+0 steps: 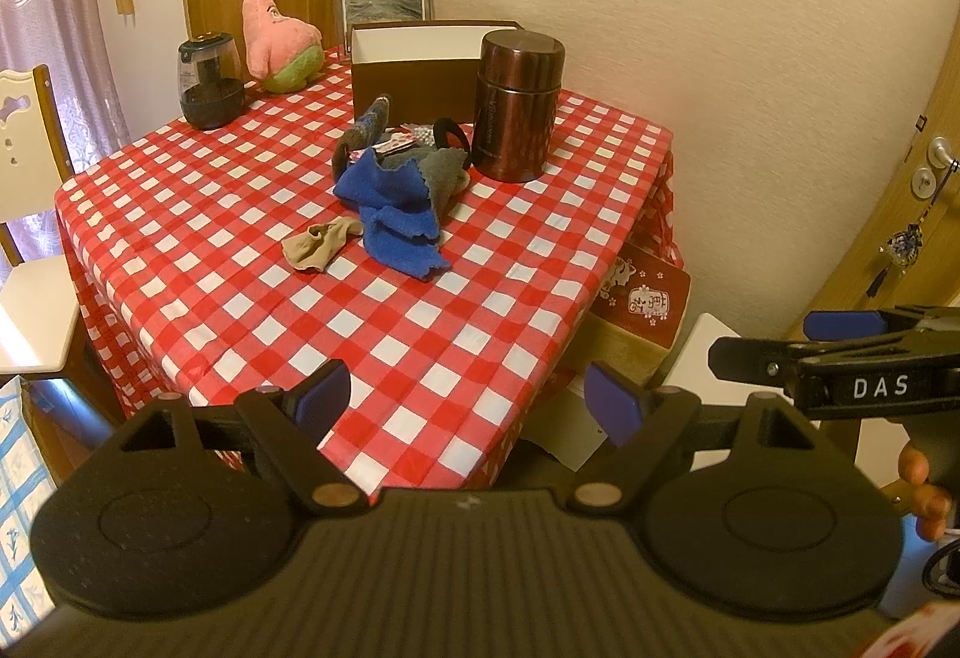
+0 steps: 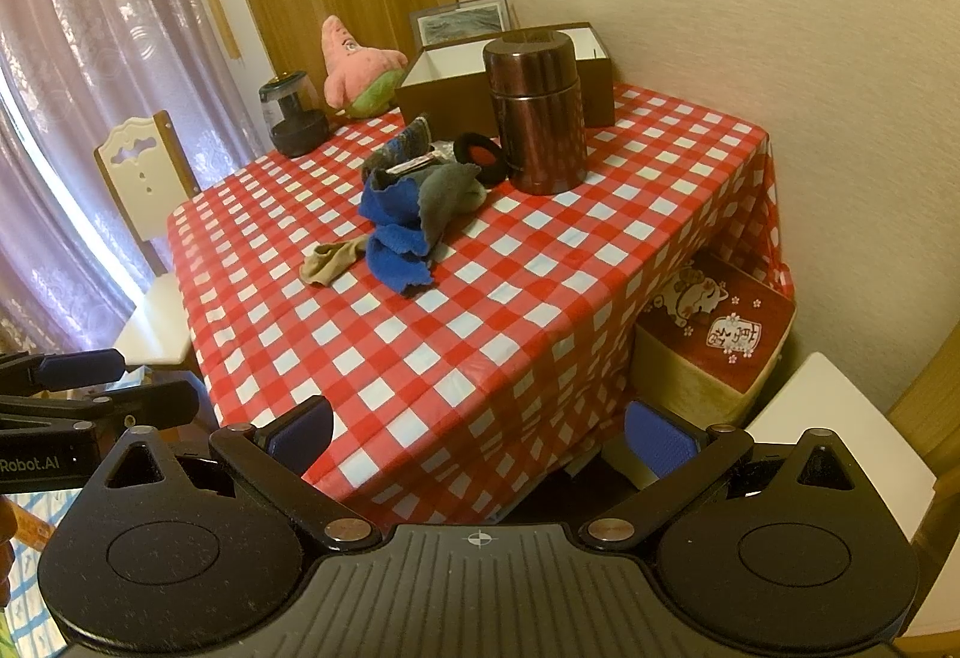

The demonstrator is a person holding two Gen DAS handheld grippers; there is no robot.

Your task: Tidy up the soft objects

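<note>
A pile of soft things lies mid-table: a blue cloth (image 1: 396,208) (image 2: 393,238), a grey cloth (image 1: 441,175) (image 2: 447,196), a beige sock (image 1: 321,241) (image 2: 333,259), a patterned sock (image 1: 369,120) and a black hair band (image 1: 450,132) (image 2: 477,153). An open brown box (image 1: 420,63) (image 2: 510,69) stands behind them. My left gripper (image 1: 468,403) is open and empty near the table's front edge. My right gripper (image 2: 480,439) is open and empty, also short of the table. Each gripper shows at the other view's edge.
A brown metal flask (image 1: 519,102) (image 2: 537,108) stands right of the pile. A pink plush star (image 1: 276,36) (image 2: 354,66), a small dark jar (image 1: 210,78) (image 2: 294,120) and a picture frame (image 1: 384,0) are at the back. A chair (image 1: 30,238) stands left; a red cushioned box (image 2: 714,334) sits under the table's right side.
</note>
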